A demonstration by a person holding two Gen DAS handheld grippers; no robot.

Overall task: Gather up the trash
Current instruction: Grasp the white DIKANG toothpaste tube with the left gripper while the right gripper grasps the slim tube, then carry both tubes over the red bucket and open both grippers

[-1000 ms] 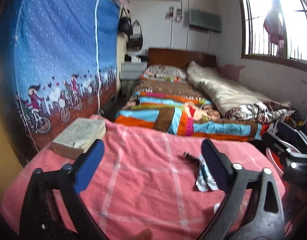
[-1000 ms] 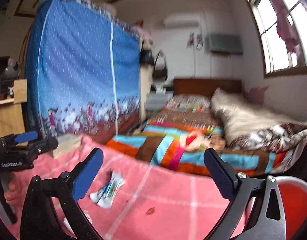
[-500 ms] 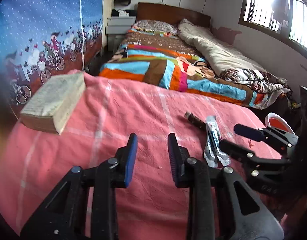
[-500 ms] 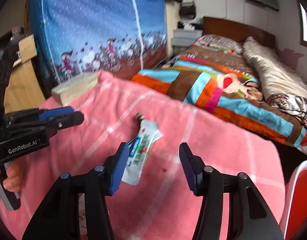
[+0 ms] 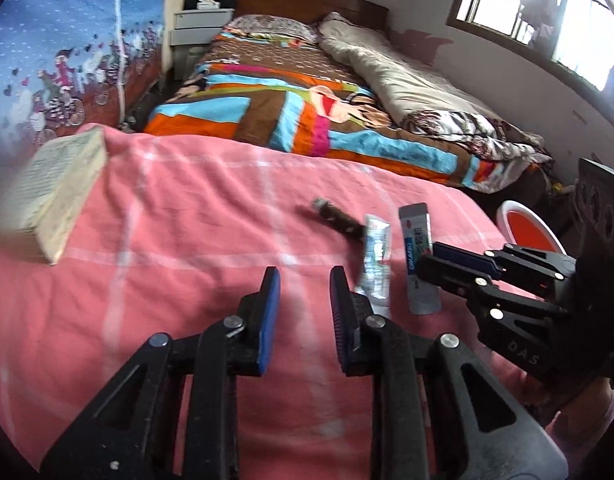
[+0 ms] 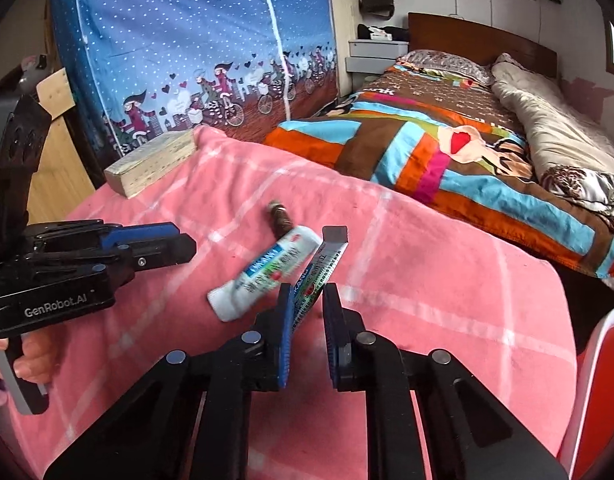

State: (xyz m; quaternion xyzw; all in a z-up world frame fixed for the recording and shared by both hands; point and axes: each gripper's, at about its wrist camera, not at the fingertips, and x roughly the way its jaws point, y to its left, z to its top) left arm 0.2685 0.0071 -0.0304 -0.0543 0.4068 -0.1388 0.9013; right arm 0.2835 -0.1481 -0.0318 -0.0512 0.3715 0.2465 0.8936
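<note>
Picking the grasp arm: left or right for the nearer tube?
Right. Its tongs already straddle the tube; the left tongs hang over bare blanket, beside the other tube.

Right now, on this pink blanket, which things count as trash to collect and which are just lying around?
Trash to collect:
- white toothpaste tube
- second tube, between the right gripper fingers
- brown wrapper
- red bin, probably the drop-off

Just lying about:
- thick book
- patchwork quilt
- blue wardrobe
</note>
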